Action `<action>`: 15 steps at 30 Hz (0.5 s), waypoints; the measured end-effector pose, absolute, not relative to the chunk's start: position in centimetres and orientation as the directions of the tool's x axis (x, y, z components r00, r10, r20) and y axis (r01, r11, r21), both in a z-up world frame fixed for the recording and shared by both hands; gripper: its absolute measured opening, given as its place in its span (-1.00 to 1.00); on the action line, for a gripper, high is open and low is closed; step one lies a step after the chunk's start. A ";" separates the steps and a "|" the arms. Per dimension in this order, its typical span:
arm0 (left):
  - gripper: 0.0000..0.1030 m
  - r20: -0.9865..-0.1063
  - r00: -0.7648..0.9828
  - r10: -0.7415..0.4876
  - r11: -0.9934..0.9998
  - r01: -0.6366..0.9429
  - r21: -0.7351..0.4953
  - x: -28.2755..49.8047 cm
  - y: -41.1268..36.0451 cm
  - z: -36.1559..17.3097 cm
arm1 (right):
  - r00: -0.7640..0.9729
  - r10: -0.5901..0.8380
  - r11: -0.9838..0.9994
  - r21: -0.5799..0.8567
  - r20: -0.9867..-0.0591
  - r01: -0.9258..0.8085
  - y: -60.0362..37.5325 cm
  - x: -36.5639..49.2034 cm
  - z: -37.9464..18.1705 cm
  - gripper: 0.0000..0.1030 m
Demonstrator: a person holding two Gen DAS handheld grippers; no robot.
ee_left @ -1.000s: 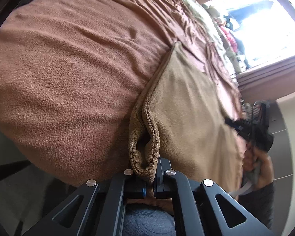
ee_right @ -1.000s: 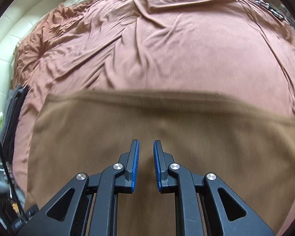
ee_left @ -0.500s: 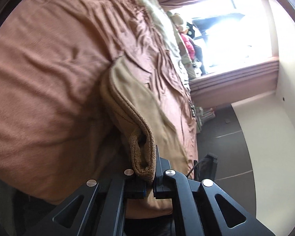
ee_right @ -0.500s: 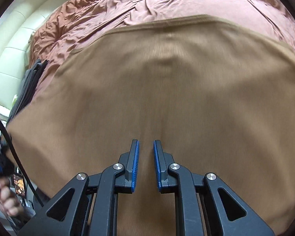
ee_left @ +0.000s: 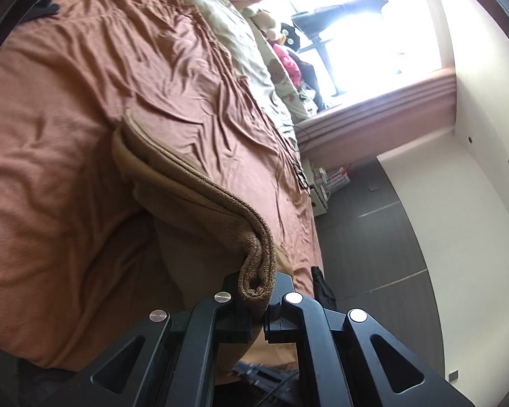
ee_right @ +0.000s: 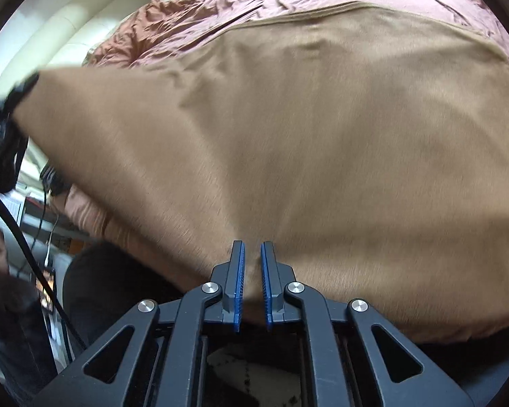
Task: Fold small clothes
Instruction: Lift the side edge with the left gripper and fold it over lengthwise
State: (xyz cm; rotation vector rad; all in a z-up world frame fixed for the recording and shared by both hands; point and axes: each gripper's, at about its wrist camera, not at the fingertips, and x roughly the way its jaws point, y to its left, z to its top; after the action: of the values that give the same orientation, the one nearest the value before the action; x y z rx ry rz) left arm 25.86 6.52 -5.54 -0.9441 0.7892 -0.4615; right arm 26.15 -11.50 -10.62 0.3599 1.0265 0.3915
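Note:
A tan knit garment is lifted and stretched over the rust-brown bed cover. My left gripper is shut on a bunched thick hem of the tan garment, which hangs back toward the bed. In the right wrist view the left gripper shows at the far left, holding that corner up. My right gripper has its blue pads close together with a thin fold of the tan cloth between them, near the garment's lower edge.
The bed cover is wrinkled, with a cream headboard at one end. Stuffed toys line the bed's far side under a bright window. Dark floor and a white wall lie beyond.
Both grippers have raised the garment off the bed. It now fills the right wrist view, and the left gripper has swung up and outward with its corner.

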 end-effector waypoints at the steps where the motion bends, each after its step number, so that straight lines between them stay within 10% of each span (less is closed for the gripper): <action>1: -0.95 -0.394 0.633 -0.666 0.525 0.023 -0.851 26.0 6.1 -5.3 | 0.456 0.482 0.870 0.469 -0.748 -0.150 -11.8 25.8 -10.6 -0.88; 13: -0.95 -0.371 0.555 -0.745 0.520 0.134 -0.844 27.6 -0.6 -1.8 | 0.599 0.492 0.828 0.552 -0.632 -0.099 -19.7 21.7 -5.7 -0.84; 15: -0.95 -0.369 0.540 -0.756 0.520 0.154 -0.840 27.8 -1.9 -1.3 | 0.629 0.471 0.837 0.539 -0.618 -0.097 -20.8 20.8 -4.6 -0.40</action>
State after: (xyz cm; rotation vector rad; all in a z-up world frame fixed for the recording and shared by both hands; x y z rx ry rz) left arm 27.76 -1.85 -1.33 -0.8513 0.8239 -0.6267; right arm 20.76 -20.82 -4.56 0.4908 0.8333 0.3409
